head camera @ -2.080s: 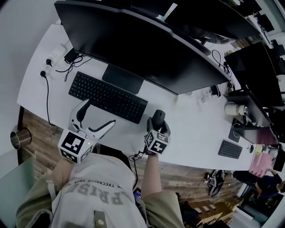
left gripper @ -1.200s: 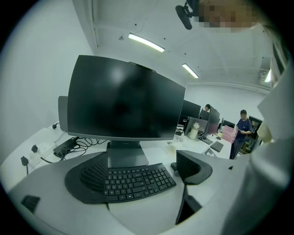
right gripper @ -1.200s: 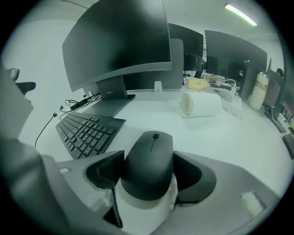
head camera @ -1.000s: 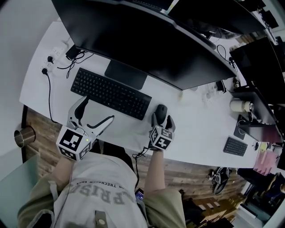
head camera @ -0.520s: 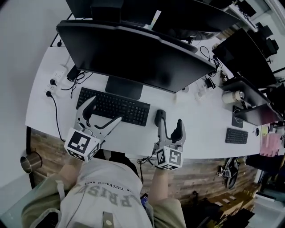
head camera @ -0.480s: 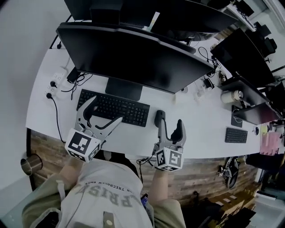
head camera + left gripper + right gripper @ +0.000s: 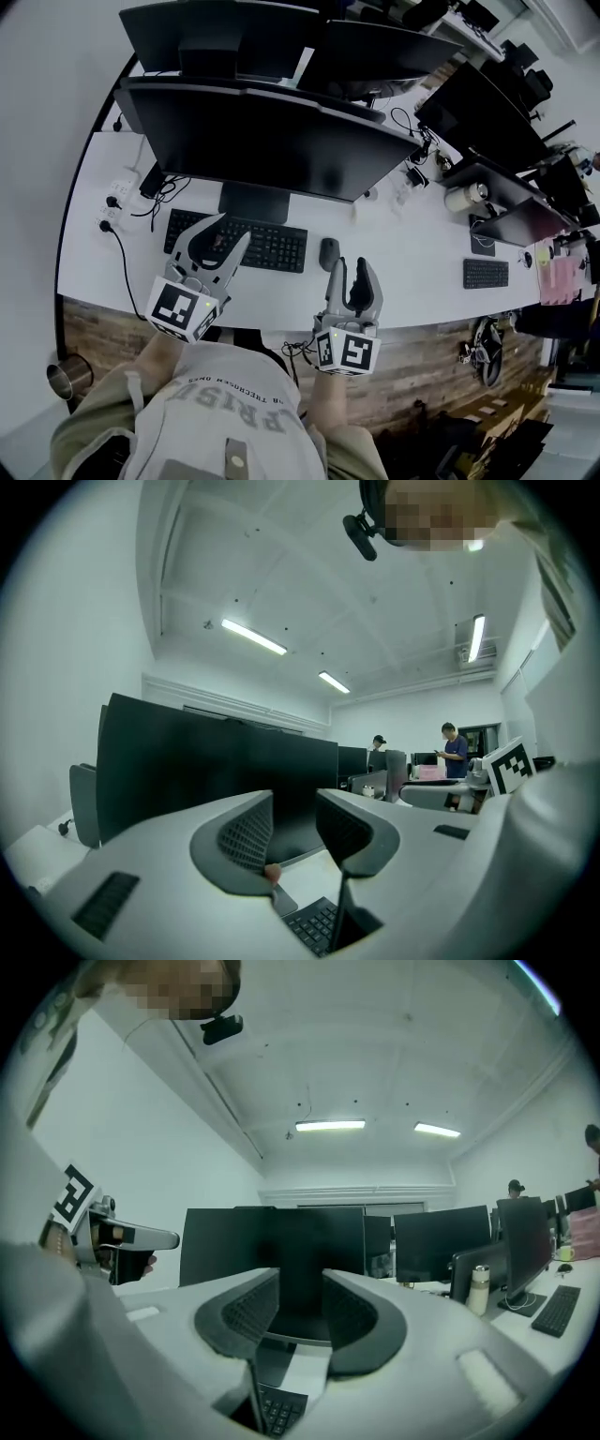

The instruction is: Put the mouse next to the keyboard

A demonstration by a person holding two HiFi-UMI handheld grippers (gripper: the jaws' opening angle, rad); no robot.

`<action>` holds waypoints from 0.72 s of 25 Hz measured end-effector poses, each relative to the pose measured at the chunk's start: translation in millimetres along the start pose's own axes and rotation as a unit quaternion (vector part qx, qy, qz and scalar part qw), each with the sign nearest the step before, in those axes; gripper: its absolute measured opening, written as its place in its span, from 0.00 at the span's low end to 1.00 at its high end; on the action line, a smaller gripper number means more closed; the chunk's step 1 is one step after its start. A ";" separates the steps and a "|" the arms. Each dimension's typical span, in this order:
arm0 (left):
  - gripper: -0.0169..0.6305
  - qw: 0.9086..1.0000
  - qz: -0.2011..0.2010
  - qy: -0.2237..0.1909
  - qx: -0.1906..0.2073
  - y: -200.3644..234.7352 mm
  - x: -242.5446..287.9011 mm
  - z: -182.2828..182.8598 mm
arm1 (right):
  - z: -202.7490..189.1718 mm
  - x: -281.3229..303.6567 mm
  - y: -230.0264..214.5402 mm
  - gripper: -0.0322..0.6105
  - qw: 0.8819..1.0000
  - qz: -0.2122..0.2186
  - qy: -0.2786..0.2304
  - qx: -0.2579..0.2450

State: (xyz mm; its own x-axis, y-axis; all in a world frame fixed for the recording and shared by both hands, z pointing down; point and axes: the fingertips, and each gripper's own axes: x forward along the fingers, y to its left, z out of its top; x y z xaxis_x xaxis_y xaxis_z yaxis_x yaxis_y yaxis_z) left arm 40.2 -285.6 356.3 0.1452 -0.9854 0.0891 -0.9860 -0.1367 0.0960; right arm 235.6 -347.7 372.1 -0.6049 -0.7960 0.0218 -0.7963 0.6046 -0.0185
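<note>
Desk (image 7: 417,274) mouse (image 7: 329,253) outside just-narrowed right claw (image 7: 352,270)

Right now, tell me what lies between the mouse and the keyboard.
Nothing does. In the head view only a narrow strip of bare white desk separates the mouse from the right end of the keyboard.

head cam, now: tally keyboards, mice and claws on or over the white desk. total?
Keyboards: 2, the big keyboard and the small keyboard at far right
Mice: 1, the mouse
Claws: 2, left claw and right claw; both have just been closing, with nothing between the jaws
Total: 5
</note>
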 end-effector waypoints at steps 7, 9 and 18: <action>0.05 0.999 0.012 -0.033 -0.003 0.3 -10.6 14.4 | 21.2 -11.3 11.4 0.05 0.999 -0.008 -0.026 -0.019; 0.05 0.999 0.013 -0.037 -0.004 -0.7 -11.8 15.8 | 26.9 -14.3 14.2 0.05 0.999 -0.007 -0.033 -0.022; 0.05 0.999 0.015 -0.050 0.000 -7.7 -13.6 24.1 | 43.2 -24.3 13.6 0.05 0.998 -0.006 -0.060 -0.031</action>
State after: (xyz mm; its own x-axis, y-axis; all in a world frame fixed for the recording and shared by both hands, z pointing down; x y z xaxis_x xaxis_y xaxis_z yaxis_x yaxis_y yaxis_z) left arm 43.8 -273.6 330.5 0.1071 -0.9942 -0.0082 -0.9897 -0.1074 0.0944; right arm 239.5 -321.3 328.2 -0.5944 -0.7981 -0.0988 -0.8038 0.5934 0.0425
